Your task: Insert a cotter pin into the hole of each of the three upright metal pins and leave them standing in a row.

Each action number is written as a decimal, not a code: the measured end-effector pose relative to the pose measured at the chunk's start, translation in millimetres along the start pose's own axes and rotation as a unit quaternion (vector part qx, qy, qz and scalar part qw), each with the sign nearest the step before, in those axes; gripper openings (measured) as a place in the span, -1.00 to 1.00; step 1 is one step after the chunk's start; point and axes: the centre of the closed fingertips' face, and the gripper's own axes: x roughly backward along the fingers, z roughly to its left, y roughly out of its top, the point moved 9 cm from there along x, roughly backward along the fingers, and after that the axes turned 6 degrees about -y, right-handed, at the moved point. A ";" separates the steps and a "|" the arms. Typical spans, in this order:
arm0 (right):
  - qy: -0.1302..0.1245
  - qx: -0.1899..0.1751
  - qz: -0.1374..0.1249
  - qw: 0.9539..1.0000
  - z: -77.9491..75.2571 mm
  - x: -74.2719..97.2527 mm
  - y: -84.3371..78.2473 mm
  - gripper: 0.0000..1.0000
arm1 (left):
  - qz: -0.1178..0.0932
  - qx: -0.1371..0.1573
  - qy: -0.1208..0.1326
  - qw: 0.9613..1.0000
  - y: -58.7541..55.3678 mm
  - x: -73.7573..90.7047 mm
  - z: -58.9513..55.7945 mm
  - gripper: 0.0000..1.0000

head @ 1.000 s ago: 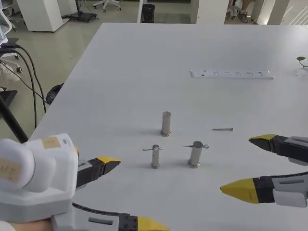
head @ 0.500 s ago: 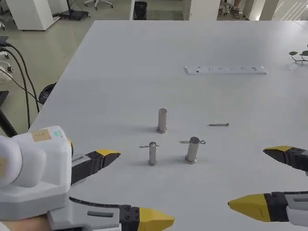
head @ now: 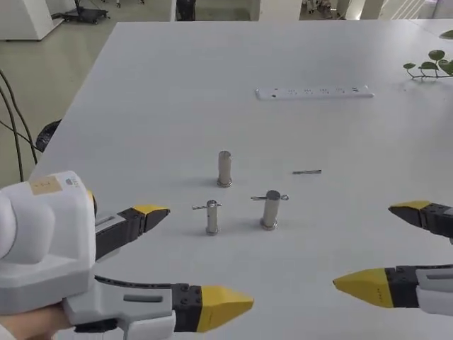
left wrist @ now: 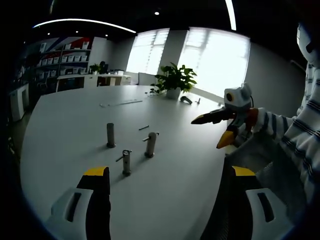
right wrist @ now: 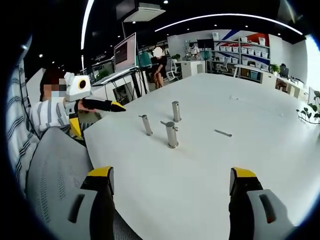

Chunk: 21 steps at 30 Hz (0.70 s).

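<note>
Head view: your left gripper (head: 190, 258) and right gripper (head: 380, 244) hover over the table (head: 177, 92), both spread and empty. 2 front pins (head: 212, 216) are already fitted; the back pin (head: 224, 168) stands bare. Right gripper view: the loose cotter pin (right wrist: 223, 133) lies flat, apart from them; pinch 1 end, leaving the tip free. Left gripper view: steady the back pin (left wrist: 110, 135) low

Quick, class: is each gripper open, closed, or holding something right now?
Left gripper: open, holding nothing.
Right gripper: open, holding nothing.
</note>
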 end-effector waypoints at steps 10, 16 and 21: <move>0.001 0.002 0.004 1.000 -1.6 2.7 -0.3 0.87 | 0.006 0.010 0.017 1.000 6.5 -5.2 4.8 0.93; 0.009 0.009 0.007 1.000 -4.3 0.8 2.7 0.87 | 0.001 0.013 0.023 1.000 13.0 -9.9 7.3 0.90; 0.015 0.014 0.010 1.000 -6.5 -3.2 3.4 0.87 | 0.012 0.013 0.031 0.999 14.1 -14.3 8.9 0.90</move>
